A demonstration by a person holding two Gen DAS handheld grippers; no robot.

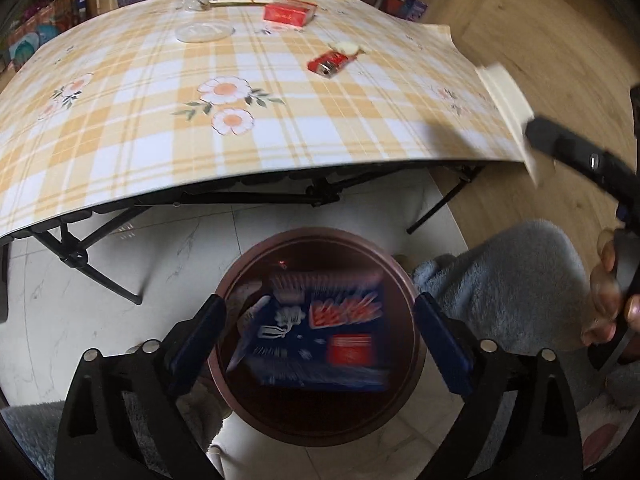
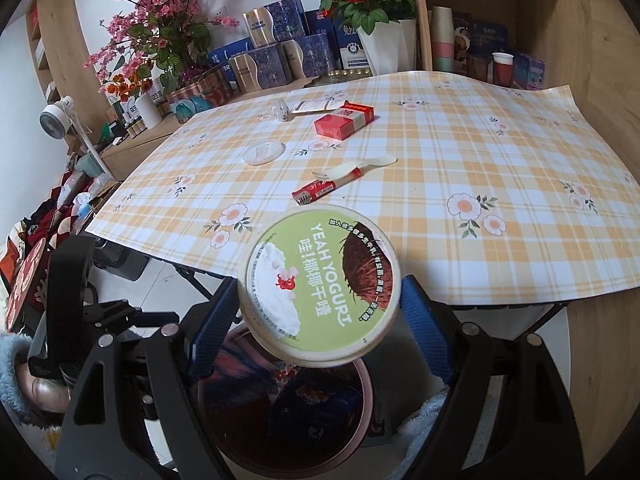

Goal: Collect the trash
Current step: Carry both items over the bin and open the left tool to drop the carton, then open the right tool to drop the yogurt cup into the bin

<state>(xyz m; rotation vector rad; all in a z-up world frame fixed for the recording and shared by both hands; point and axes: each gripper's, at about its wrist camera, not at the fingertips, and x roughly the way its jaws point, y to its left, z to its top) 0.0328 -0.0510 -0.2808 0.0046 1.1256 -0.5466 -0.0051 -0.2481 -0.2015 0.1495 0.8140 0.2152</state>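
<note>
A dark red round bin (image 1: 404, 404) stands on the floor below the table's front edge. My left gripper (image 1: 320, 332) is open above it; a blue snack wrapper (image 1: 320, 344), blurred, lies between the fingers inside the bin. My right gripper (image 2: 320, 312) is shut on a yogurt cup (image 2: 316, 284) with a green lid, held tilted above the bin (image 2: 360, 432). On the table lie a red cigarette pack (image 2: 344, 120), a red lighter (image 2: 314, 191), a white plastic spoon (image 2: 360, 166), a clear lid (image 2: 264, 153) and a white sachet (image 2: 316, 106).
The folding table (image 1: 140, 148) has a yellow plaid flowered cover and black legs. Boxes, tins and flower pots (image 2: 384, 44) stand behind it. A white fan (image 2: 56, 116) is at the left. My right gripper's body (image 1: 592, 160) shows at the right of the left wrist view.
</note>
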